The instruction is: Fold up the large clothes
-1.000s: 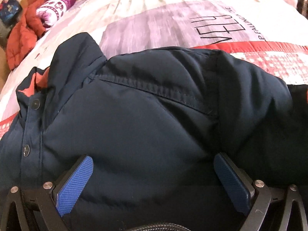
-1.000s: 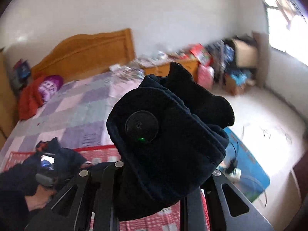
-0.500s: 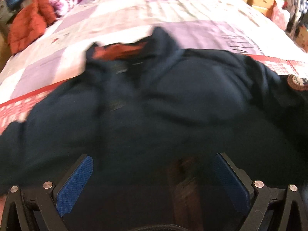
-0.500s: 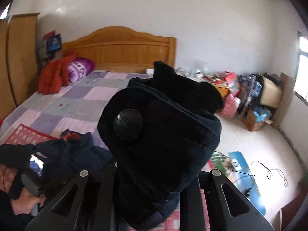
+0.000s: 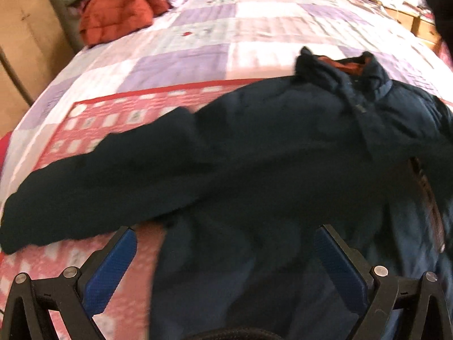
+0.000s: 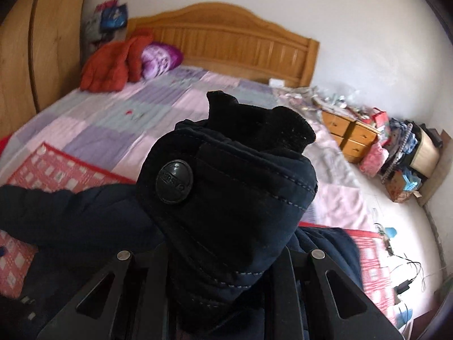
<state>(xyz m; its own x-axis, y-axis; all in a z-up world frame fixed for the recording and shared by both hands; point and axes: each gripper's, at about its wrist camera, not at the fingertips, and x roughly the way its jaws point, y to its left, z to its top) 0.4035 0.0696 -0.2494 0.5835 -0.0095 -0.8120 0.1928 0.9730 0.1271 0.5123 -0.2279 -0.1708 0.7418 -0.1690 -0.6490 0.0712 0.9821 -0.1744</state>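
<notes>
A bedroom with white walls holds a bed (image 6: 113,119) with a wooden headboard (image 6: 226,42) and a quilt of purple, pink and pale squares, with a red checked cloth (image 5: 119,119) laid across its near end. A red coat (image 5: 121,11) and a purple pillow (image 6: 160,58) sit heaped at the head of the bed, beside a wooden wardrobe (image 6: 34,42). A low wooden drawer unit (image 6: 351,134) and a clutter of bags and boxes stand along the far wall. A dark navy jacket (image 5: 283,155) lies spread over the red cloth, its collar with orange lining toward the headboard and one sleeve (image 5: 85,189) stretched out flat to the left. The left tongs (image 5: 225,272) hang above the jacket's lower part, their blue pads (image 5: 111,272) wide apart and holding nothing. The right tongs (image 6: 220,260) are closed tight on the cuff (image 6: 226,198) of the jacket's other sleeve, lifted off the bed, with a round black snap button (image 6: 174,182) facing the camera.
</notes>
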